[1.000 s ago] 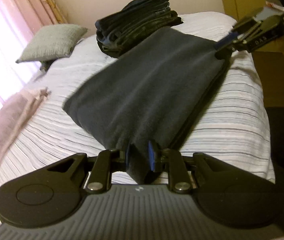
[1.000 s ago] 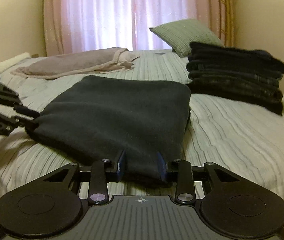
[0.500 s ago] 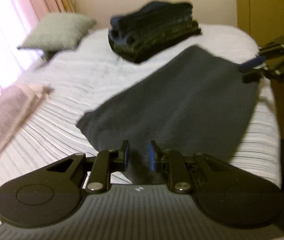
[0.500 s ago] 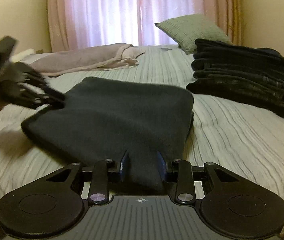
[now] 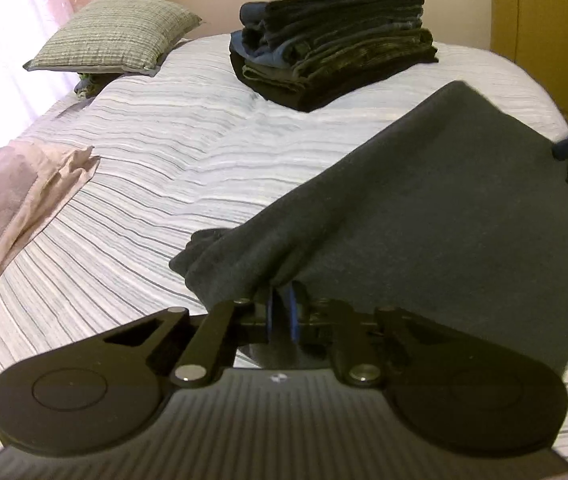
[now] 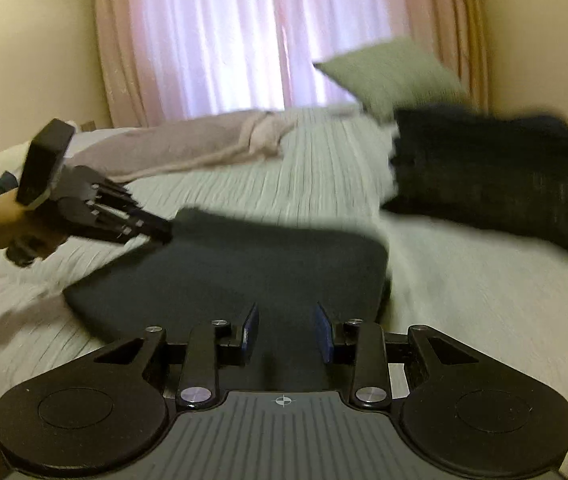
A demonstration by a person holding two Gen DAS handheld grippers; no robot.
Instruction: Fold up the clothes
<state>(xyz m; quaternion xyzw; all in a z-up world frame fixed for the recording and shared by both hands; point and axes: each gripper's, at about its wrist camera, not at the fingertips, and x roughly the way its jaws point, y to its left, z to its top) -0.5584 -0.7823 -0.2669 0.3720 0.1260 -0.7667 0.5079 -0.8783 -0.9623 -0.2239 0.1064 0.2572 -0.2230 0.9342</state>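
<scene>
1. The bed (image 5: 212, 168) fills both views, its striped cover bare at centre frame in the left view.
2. The grey cloth (image 5: 435, 216) lies right of centre in the left view and low centre in the right view, already doubled into a flat pad, its near edge lifted off the cover.
3. The stack (image 5: 335, 40) of dark folded clothes sits at upper centre in the left view, well apart from the cloth. If the cloth is bound there, carry it level so the layers do not slide.
4. The left gripper (image 5: 282, 312), bottom centre, is pinched nearly closed on a bunched corner of the cloth. Keep that pinch firm.
5. The right gripper (image 6: 285, 334), bottom centre of its own view, stands wide apart with cloth lying between its fingers but not clamped. Whether it is about to bite or has let go cannot be told; both ends should rise together to keep the fold square.
</scene>
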